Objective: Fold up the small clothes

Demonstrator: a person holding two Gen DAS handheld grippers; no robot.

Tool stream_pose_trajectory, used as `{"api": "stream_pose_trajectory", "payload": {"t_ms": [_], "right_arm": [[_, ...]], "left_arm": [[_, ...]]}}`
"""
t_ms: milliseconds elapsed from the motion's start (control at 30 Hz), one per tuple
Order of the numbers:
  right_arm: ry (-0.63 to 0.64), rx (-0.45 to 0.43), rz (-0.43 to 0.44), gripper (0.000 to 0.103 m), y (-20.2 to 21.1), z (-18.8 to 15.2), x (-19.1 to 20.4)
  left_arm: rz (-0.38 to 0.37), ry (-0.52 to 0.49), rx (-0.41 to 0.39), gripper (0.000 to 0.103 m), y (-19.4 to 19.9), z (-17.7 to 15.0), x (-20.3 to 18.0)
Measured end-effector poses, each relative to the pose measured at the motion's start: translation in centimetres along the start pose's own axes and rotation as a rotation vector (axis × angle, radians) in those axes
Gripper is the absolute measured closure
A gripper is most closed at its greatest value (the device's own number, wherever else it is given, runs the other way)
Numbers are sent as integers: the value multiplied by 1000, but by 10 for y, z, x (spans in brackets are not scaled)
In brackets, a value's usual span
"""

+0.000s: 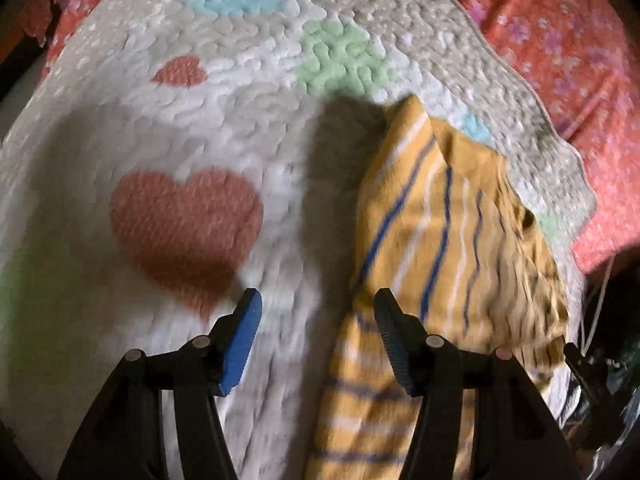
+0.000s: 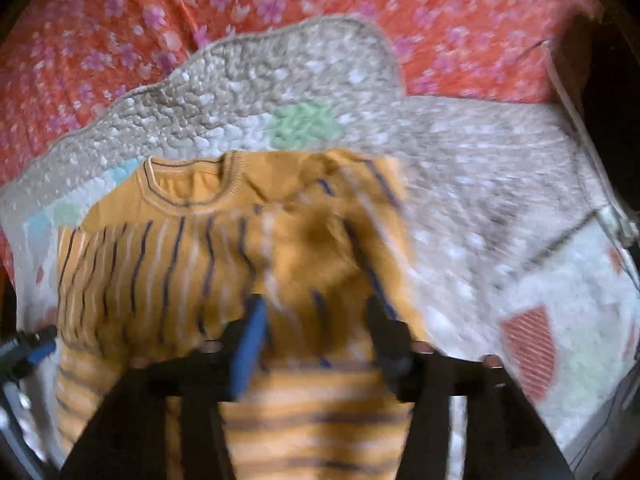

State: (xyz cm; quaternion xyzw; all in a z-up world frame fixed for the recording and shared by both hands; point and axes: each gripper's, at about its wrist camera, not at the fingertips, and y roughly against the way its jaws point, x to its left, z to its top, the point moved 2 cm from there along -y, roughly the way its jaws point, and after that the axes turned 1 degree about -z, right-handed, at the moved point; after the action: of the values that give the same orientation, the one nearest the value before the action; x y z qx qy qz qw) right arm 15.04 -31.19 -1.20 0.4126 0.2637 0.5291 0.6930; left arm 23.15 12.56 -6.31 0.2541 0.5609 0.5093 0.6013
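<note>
- No box, basket or other container shows in either of my views, only cloth lying on cloth.
- The striped shirt (image 2: 208, 248), mustard yellow with blue and white stripes, lies on the quilted blanket (image 1: 248, 40); its ribbed neckline faces away from me in the right view, and part of it is folded over itself.
- My left claw (image 1: 316, 308) stands about half open and holds nothing: its blue pad hangs over bare quilt, and its dark finger (image 1: 394, 332) sits over the shirt's near edge. Whether that finger touches the fabric I cannot tell.
- My right claw (image 2: 316, 320) is parted above the shirt's middle. The picture is blurred, but I see no fabric pinched between the pads.
- The blanket is pale and bumpy, with a scalloped grey border and patches in pink hearts (image 1: 184, 232), light blue and mint green.
- Under it lies a red bedspread (image 2: 120, 20) printed with small pink flowers.
- The room beyond the bedding is dark; at the right edge are thin cords I cannot identify.
</note>
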Motion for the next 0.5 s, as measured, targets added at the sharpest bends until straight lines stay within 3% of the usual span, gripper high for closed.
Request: {"api": "stream_pose_trajectory", "payload": {"t_ms": [67,167,267,367,500], "right_arm": [[-47,31,37,39,12,-31,-29],[-123,74,82,39,13,-74,-53],[-232,108,192,39,10,-117,-74],[-264,116,246,39,12,-133,-73],[-281,184,328,36,6,-152,-62]], "left_arm": [[-26,4,28,46,4,-23,7],[-16,-40,-22,46,24,-49,8],[0,-85,-46,46,38,-84,6],[15,-128,-64,44,49,-119,3],[-22,-119,-47,36,55,-159,4]]}}
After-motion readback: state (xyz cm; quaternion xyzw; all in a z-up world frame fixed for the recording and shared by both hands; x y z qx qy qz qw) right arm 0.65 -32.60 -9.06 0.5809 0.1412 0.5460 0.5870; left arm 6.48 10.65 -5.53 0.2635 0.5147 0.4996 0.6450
